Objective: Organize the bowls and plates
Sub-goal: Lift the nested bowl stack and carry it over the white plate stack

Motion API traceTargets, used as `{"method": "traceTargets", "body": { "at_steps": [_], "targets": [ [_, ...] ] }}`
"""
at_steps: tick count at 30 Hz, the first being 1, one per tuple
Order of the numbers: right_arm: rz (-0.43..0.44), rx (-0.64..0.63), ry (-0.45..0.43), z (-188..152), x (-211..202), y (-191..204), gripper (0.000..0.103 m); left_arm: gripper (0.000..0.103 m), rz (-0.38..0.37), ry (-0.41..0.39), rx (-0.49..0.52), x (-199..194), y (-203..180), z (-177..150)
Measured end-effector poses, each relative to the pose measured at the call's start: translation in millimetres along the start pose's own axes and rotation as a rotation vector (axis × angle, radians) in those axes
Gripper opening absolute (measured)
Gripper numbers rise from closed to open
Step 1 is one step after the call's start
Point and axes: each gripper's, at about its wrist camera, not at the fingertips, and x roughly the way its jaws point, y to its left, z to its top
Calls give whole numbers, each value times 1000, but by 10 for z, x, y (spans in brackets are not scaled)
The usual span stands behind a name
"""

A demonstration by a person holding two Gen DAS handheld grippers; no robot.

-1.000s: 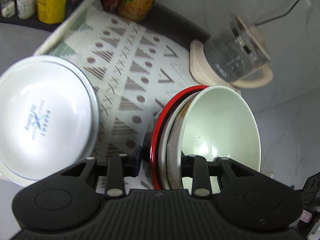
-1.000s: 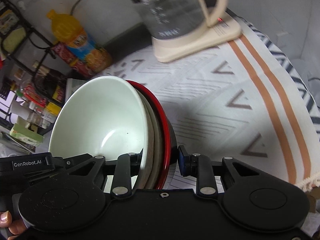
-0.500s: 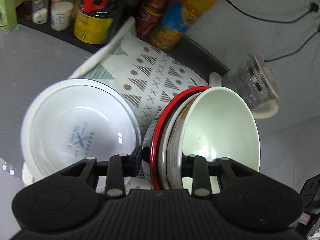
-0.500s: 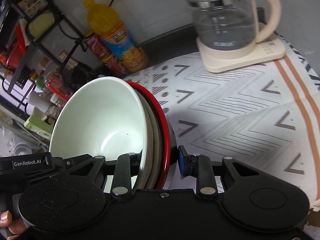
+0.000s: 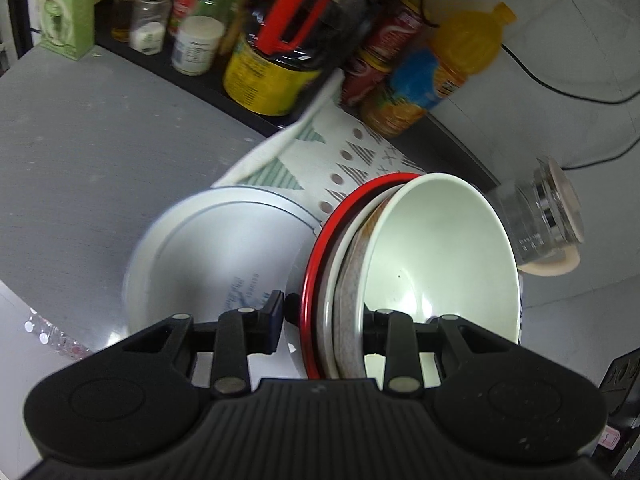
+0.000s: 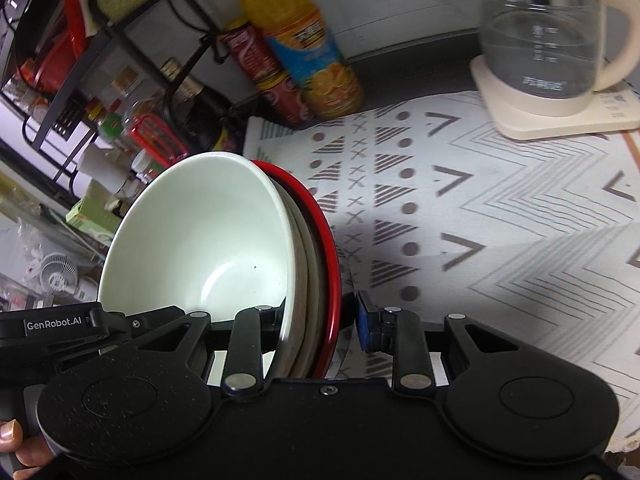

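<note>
A nested stack of bowls (image 5: 436, 264), pale green inside a beige one and a red-rimmed one, is held on edge above the table. My left gripper (image 5: 320, 320) is shut on its rim from one side. My right gripper (image 6: 320, 324) is shut on the same stack (image 6: 208, 240) from the other side. A white plate (image 5: 208, 264) with a blue mark lies below and left of the stack in the left wrist view.
A patterned mat (image 6: 460, 208) covers the table. A glass kettle (image 6: 540, 40) on a cream base stands at the back right. An orange juice bottle (image 6: 304, 48), red cans and a rack of jars (image 5: 192, 44) line the back left.
Both grippers have lifted the bowl stack and carried it back toward the bottles. The white plate now sits lower and closer under the stack. The kettle has slid to the right edge.
</note>
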Motion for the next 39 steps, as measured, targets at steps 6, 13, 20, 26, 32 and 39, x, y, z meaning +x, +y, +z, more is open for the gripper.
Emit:
{"method": "traceTargets", "body": {
  "at_steps": [6, 13, 20, 26, 32, 39],
  "targets": [
    [13, -16, 29, -19, 174, 207, 28, 31, 22, 1, -25, -34, 224, 91],
    [11, -24, 64, -79, 363, 349, 28, 31, 38, 17, -43, 17, 436, 148],
    [-8, -5, 89, -170, 511, 392, 28, 31, 48, 44, -47, 112, 577, 175],
    [-27, 14, 101, -221, 593, 399, 28, 31, 49, 66, -38, 201, 650, 201],
    [-48, 20, 108, -273, 650, 419, 28, 31, 51, 84, -42, 283, 721, 214],
    [-61, 32, 104, -272, 676, 447, 28, 31, 51, 91, -34, 304, 746, 224]
  ]
}}
